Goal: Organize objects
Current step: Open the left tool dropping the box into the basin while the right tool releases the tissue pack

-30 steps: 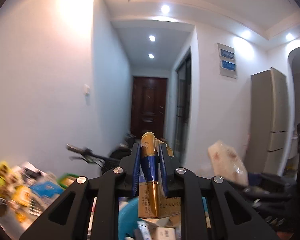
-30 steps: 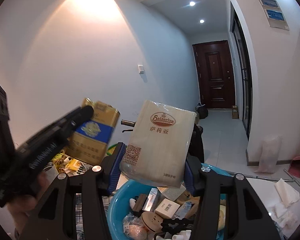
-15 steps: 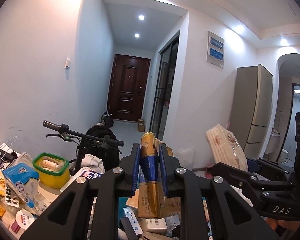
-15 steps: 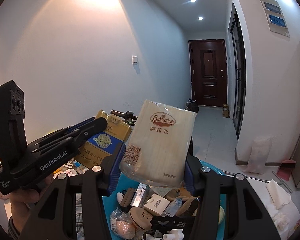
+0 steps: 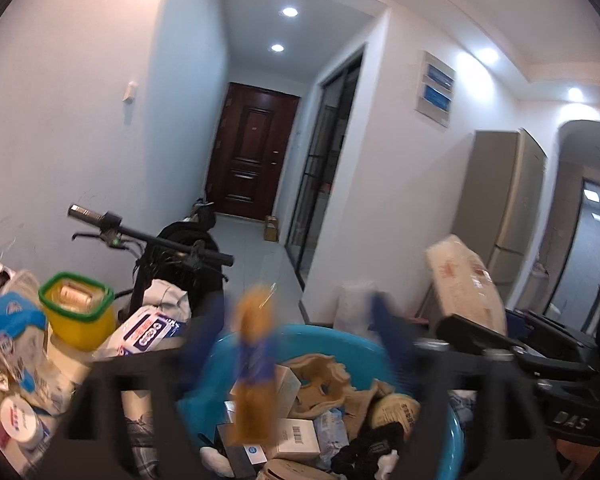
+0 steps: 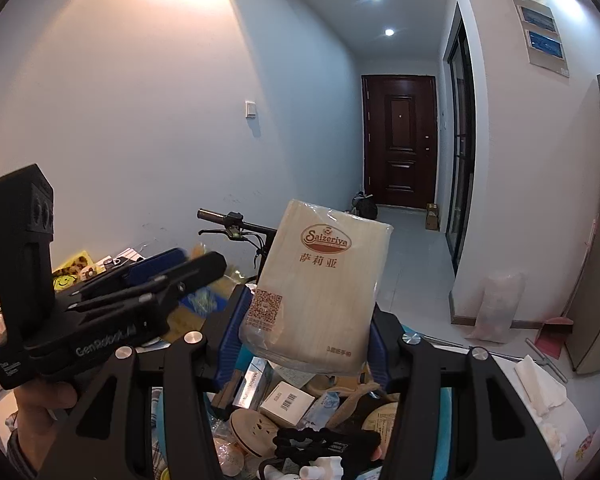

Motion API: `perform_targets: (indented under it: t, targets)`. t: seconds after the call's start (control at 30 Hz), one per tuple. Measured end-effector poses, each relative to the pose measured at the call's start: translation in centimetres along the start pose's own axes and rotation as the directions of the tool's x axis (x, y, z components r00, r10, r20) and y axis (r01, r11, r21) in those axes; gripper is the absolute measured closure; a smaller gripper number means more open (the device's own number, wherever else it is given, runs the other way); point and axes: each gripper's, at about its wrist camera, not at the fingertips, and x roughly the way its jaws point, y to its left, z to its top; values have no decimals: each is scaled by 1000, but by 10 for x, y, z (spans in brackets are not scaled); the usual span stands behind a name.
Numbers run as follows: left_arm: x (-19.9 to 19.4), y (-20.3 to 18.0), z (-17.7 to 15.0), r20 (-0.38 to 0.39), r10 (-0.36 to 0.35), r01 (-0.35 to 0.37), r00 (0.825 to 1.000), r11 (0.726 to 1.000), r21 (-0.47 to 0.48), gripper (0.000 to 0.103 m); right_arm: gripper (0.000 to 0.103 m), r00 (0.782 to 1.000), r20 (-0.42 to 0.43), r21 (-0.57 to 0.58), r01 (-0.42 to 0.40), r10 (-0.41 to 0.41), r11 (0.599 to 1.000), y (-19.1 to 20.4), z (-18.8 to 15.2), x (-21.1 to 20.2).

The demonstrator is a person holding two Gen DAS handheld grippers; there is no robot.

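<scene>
Your left gripper (image 5: pixel 296 344) has sunk toward the blue basin (image 5: pixel 332 340); its jaws are opening, the gold-blue pack (image 5: pixel 256 368) loose between them (falling in). Your right gripper (image 6: pixel 300 344) clamps the tissue pack (image 6: pixel 320 284); lower it before releasing.

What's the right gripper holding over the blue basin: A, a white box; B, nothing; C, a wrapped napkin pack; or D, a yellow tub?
C: the right gripper has its jaws clamped on the napkin pack, above the blue basin.

Brown door (image 6: pixel 398 142), bicycle handlebar (image 5: pixel 148 238)
</scene>
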Motion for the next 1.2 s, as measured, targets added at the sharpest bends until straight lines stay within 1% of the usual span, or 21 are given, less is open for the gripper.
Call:
perform_targets:
  t: [0.03,0.1,0.17,0.2,0.27,0.3,0.37,0.4,0.5,0.6,0.7,0.8,0.97,1.07,1.1,1.13,1.17,1.2]
  targets:
    - [2,3,-1,1,0,0,1000,1000,-23,19,52,1000,-2,-2,5,-5,1000,0,0,0]
    - [8,8,-3,-22,-19,17,1000,998,-58,19,52,1000,-3,-7,12,-12,1000,0,1,-1]
    - [12,8,-6,-50,-31,28,998,998,-65,19,52,1000,1,-9,20,-20,1000,-1,2,-2]
    - [13,6,-6,-58,-27,24,998,998,-50,19,51,1000,3,-8,22,-22,1000,-2,3,-3]
    - [13,-1,-6,-67,-3,3,998,1000,9,19,51,1000,5,-3,22,-22,1000,-4,2,-5]
    - [11,-6,-5,-69,18,-13,997,998,59,19,51,1000,4,3,19,-19,1000,-6,1,-5]
    - [5,-11,-4,-61,44,-37,997,993,108,19,51,1000,2,23,6,-6,1000,-11,0,-1]
    - [1,-13,-2,-57,52,-45,997,992,118,19,51,1000,-3,32,-4,4,999,-12,-1,2]
    - [-8,-9,4,-40,40,-36,998,994,100,17,51,1000,-14,41,-25,25,999,-12,-5,4]
    - [-16,-1,10,-28,22,-21,999,999,35,17,51,998,-11,51,-57,57,997,-11,-3,5]
    - [-23,2,14,-30,17,-17,999,1000,6,17,51,997,-14,49,-77,78,996,-7,-3,7]
    - [-29,0,17,-19,20,-19,1000,1000,10,17,51,996,-13,49,-84,85,995,-5,-3,6]
    - [-31,-5,20,-22,9,-9,1000,1000,17,16,51,998,1,40,-66,66,997,-5,-2,1]
    - [-31,-11,19,-27,9,-8,1000,999,43,15,49,998,1,42,-66,66,997,-6,-4,2]
    - [-31,-12,19,-27,15,-14,1000,999,51,15,43,998,-3,43,-69,69,997,-6,-5,3]
    - [-31,-13,19,-26,23,-21,999,998,57,15,34,997,-9,46,-71,72,996,-7,-6,6]
    - [-31,-13,19,-26,25,-24,999,998,60,15,11,997,-21,47,-69,70,997,-7,-9,9]
    - [-31,-13,19,-27,26,-24,999,998,62,15,3,998,-30,43,-60,62,997,-6,-11,12]
